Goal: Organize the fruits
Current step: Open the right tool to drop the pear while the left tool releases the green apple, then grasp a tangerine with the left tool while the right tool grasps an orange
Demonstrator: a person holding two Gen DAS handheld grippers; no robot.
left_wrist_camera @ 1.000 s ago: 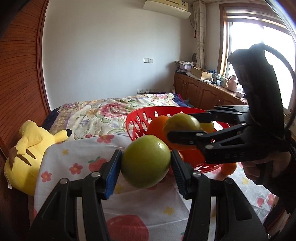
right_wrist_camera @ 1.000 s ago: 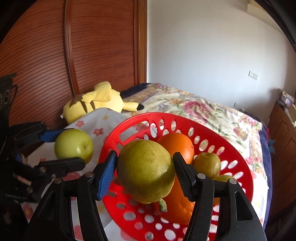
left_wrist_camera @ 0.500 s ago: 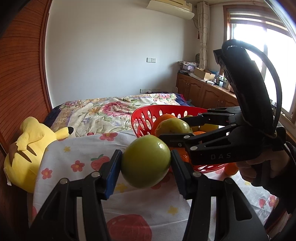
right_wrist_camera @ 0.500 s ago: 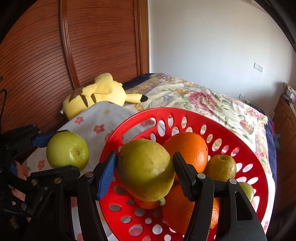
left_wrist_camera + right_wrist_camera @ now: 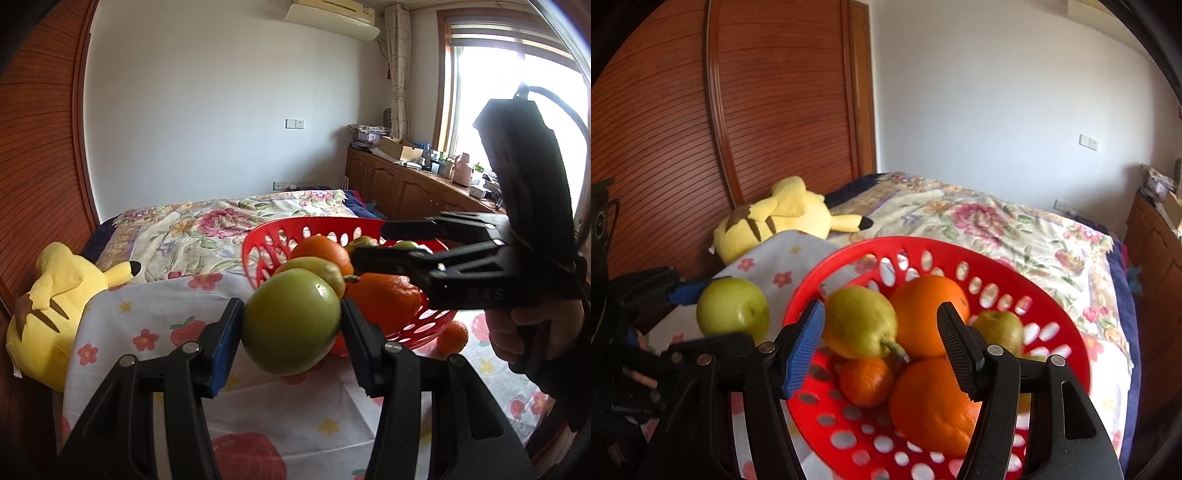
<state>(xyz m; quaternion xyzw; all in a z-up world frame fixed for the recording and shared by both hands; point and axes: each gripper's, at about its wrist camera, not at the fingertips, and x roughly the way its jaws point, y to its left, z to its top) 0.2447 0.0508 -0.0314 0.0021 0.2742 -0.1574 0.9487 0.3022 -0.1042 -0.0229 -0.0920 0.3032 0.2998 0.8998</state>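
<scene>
Lying under everything is the bed with flowered quilt [image 5: 997,229], & over its near part a white cloth w/ red strawberry and flower print [image 5: 155,325] is spreading. On this cloth the round red plastic basket with oval holes [image 5: 1067,339] is sitting. Beside the cloth, at the wooden slatted wall, a yellow plush toy w/ brown stripes [image 5: 775,221] is lying.

Inside the basket two big oranges are resting: one at the back [image 5: 927,314] and one at the front [image 5: 934,410], touching each other. A yellow-green pear with short stem [image 5: 860,321] is leaning on the back orange, at the left side of the pile. A small green-yellow fruit [image 5: 999,328] is sitting right of the back orange, & a small mandarin [image 5: 866,380] is lying under the pear. Another small mandarin [image 5: 452,334] is lying on the cloth outside, just beside the basket.

The left gripper [image 5: 291,343] is holding a round green apple [image 5: 291,321] tight betw. both pads, in the air just beside the basket's rim. The right gripper [image 5: 881,347] is hanging over the basket w/ its jaws spread apart; nothing is betw. them, the pear is lying free below.
</scene>
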